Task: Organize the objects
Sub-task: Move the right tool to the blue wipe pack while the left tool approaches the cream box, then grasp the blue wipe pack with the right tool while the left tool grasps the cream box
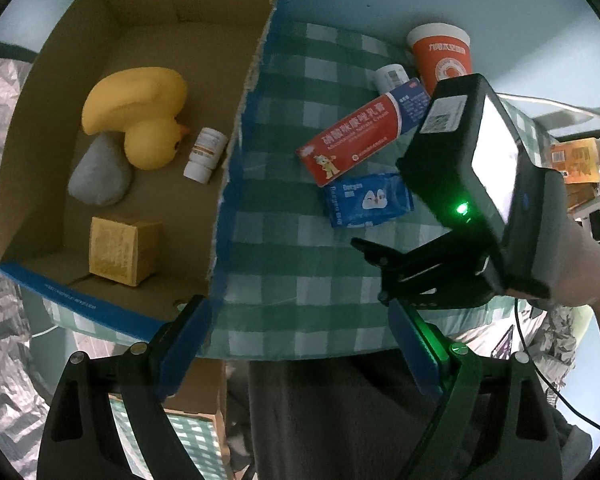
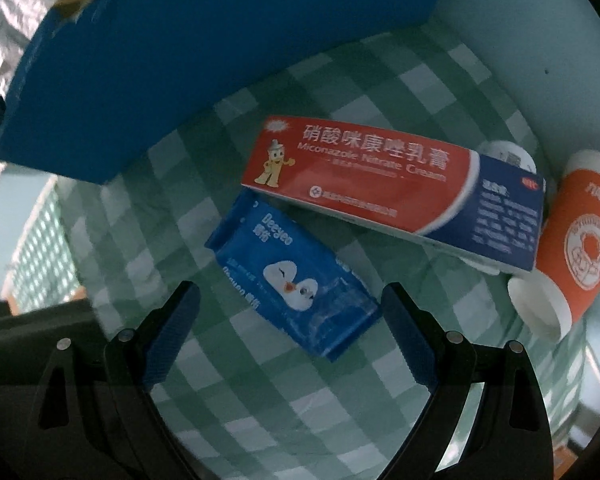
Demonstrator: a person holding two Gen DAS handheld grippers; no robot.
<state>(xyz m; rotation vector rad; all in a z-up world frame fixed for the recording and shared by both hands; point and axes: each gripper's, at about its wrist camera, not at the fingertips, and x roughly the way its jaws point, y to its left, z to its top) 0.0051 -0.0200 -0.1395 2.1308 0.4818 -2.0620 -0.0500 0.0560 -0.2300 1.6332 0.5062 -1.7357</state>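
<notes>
A blue wipes packet [image 2: 292,276] lies on the green checked cloth [image 2: 260,392]. My right gripper [image 2: 290,332] hangs over its near end, open, with the pads clear of it. Just behind lies a red and blue cream box [image 2: 380,184], with a white bottle [image 2: 508,156] and an orange paper cup [image 2: 580,240] past it. In the left wrist view the same packet [image 1: 364,200], cream box [image 1: 360,136] and cup [image 1: 444,60] show. My left gripper [image 1: 300,344] is open and holds nothing, over the cloth's near edge beside the cardboard box [image 1: 52,128].
The box holds a yellow duck [image 1: 144,120], a grey lump [image 1: 100,176], a white pill bottle [image 1: 206,154] and a tan cube [image 1: 120,250]. Its blue wall [image 2: 180,60] rises left of the cream box. A person's hand [image 1: 588,272] carries the right gripper's housing [image 1: 460,184].
</notes>
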